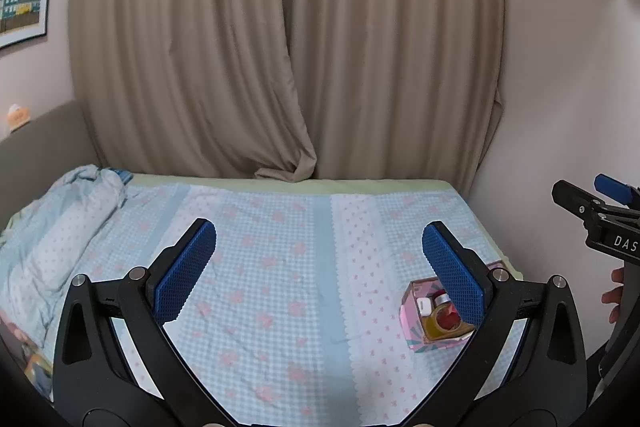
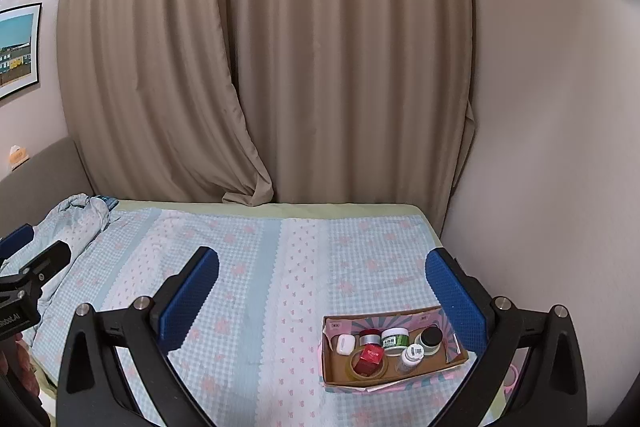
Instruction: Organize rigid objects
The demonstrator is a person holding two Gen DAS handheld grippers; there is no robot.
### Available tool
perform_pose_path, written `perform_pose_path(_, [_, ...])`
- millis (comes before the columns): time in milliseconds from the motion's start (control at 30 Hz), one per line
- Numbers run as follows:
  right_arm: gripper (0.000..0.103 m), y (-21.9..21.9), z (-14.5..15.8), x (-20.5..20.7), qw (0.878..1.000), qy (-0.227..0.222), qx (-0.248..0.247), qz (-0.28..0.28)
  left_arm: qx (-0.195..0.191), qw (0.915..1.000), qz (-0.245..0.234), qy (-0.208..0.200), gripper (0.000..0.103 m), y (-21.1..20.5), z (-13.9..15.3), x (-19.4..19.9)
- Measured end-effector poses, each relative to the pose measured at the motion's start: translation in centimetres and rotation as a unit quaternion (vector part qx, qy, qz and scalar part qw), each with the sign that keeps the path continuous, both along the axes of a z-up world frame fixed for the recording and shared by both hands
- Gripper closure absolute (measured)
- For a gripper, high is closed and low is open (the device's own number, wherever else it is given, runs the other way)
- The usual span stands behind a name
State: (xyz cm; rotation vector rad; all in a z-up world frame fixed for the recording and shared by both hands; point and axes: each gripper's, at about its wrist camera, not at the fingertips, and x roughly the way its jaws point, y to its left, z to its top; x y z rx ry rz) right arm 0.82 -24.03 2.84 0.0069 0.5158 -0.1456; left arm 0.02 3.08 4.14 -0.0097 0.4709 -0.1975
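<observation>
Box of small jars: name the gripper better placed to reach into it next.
Right. The right gripper is open with the box just ahead between its fingers; from the left gripper the box sits off to its right.

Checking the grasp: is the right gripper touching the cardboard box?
Apart. The right wrist view shows the right gripper open above the bedsheet, with the cardboard box lying untouched below.

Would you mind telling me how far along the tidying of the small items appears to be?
Looks essentially finished. The cardboard box on the bed already holds the white case, red box inside a tape roll, green-label jar, black-lid jar and white bottle. Nothing is in hand: the left gripper and right gripper are open and empty. No loose items show on the sheet.
</observation>
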Motion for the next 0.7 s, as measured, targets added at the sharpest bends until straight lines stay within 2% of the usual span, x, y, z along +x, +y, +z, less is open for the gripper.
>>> perform_pose_path(333, [0.0, 0.2, 0.0, 0.3, 1.0, -0.007, -0.001, 0.005, 0.023, 0.9992, 0.027, -0.019, 0.0, -0.2, 0.3, -0.1])
perform_pose_path(700, [0.0, 0.7, -0.4, 1.3, 1.0, -0.003, 0.0, 0.008, 0.022, 0.9986, 0.033, -0.034, 0.0, 0.7, -0.1, -0.1])
